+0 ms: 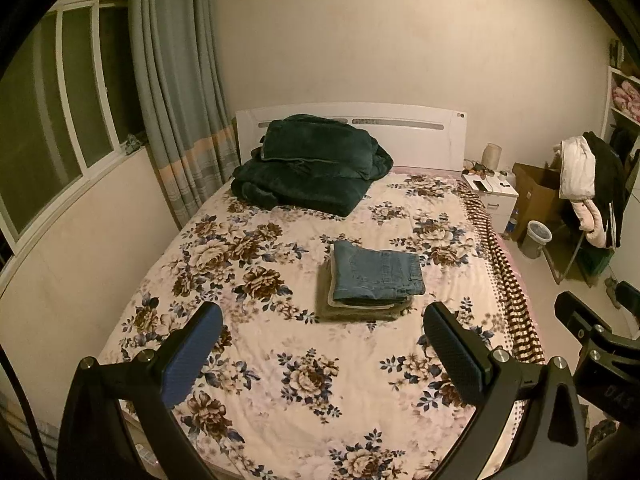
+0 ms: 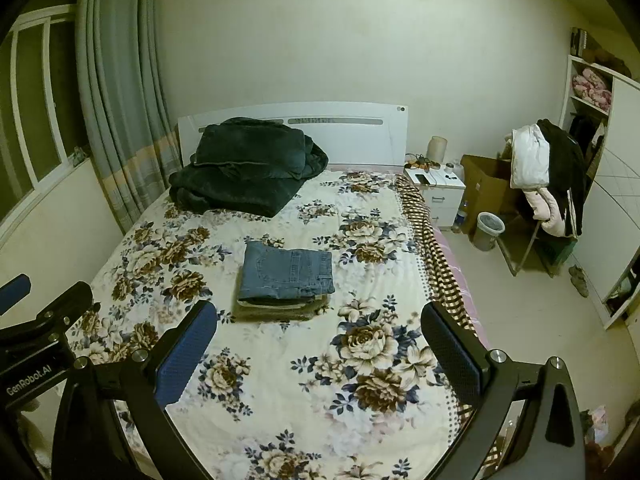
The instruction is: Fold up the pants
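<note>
- The bed (image 1: 280, 400), under a floral sheet, fills both views; a dark blanket (image 1: 308, 164) is heaped near the headboard (image 1: 420, 136)
- The pants (image 1: 376, 274), blue jeans, lie as a neat rectangle near the middle of the bed, on top of a small stack of other folded cloth whose make-up I cannot tell
- By the look of it the fold is done, so the step in hand is probably to back away or check the result; doing it well means keeping both tools high and clear of the stack so no edge is dragged, and pressing down only if a corner lifts
- The left hand-held gripper (image 1: 324, 344) hovers over the near part of the bed with its jaws spread wide and nothing between them; the pants sit ahead of it, just beyond the fingertips and slightly right of centre, apart from both pads
- The right hand-held gripper (image 2: 320, 340) is likewise spread and empty; in its view the pants (image 2: 286, 276) lie ahead and a little left of centre, not touching it
- The two tools are side by side, each showing at the edge of the other's view
- A nightstand (image 2: 438, 190) stands beside the bed, away from the work
</note>
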A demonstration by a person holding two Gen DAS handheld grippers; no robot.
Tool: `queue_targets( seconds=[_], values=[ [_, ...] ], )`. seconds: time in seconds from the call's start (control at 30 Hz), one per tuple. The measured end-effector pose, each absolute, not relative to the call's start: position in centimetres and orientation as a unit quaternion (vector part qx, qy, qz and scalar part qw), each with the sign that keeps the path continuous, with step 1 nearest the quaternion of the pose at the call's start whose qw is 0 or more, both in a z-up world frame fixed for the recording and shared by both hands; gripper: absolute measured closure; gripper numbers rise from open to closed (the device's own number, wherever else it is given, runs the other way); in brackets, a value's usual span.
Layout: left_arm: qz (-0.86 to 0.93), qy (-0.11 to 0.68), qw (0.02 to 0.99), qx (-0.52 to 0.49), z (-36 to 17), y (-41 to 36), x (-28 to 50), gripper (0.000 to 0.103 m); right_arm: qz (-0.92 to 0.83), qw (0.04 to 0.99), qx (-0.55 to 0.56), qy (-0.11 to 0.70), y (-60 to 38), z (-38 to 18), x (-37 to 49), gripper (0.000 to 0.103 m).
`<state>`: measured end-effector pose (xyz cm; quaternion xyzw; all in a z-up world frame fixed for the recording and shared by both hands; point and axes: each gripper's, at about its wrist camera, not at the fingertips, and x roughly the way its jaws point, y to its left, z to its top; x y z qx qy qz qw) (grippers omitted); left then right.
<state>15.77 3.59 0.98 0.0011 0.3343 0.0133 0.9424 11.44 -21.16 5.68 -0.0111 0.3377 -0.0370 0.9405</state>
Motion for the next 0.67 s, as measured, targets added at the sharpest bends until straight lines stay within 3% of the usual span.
queue_targets(
  seconds=[0.67],
  values=[
    [0.008, 0.334, 0.942, 0.009, 1.1, 4.0, 16.3, 0.0, -0.051, 0.939, -0.002, 0.341, -22.2, 3.2, 11.1, 0.0]
  ],
)
